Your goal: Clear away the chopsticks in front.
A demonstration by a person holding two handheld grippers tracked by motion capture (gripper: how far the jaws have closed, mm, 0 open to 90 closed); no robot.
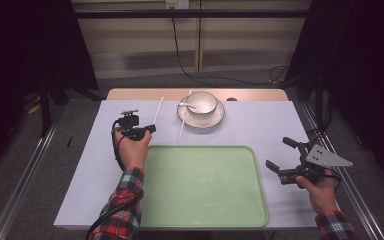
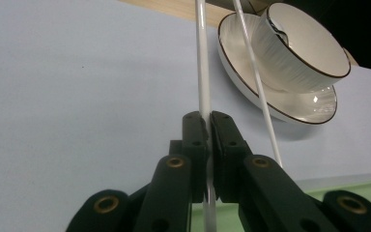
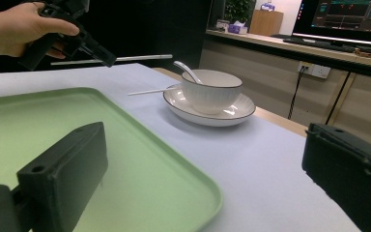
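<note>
Over the pale table, left tongs [image 2: 207, 126] pinch a white chopstick [image 2: 203, 63]; right tongs [image 1: 284, 157] gape wide, empty.

White chopstick [image 2: 203, 63], thin, straight, lifted off the table, roughly level

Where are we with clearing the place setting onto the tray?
Nothing is on the green tray yet. In hand: the left gripper is shut on one white chopstick, lifted off the table. Left: the second chopstick against the saucer, plus bowl and spoon. The right gripper waits open.
</note>
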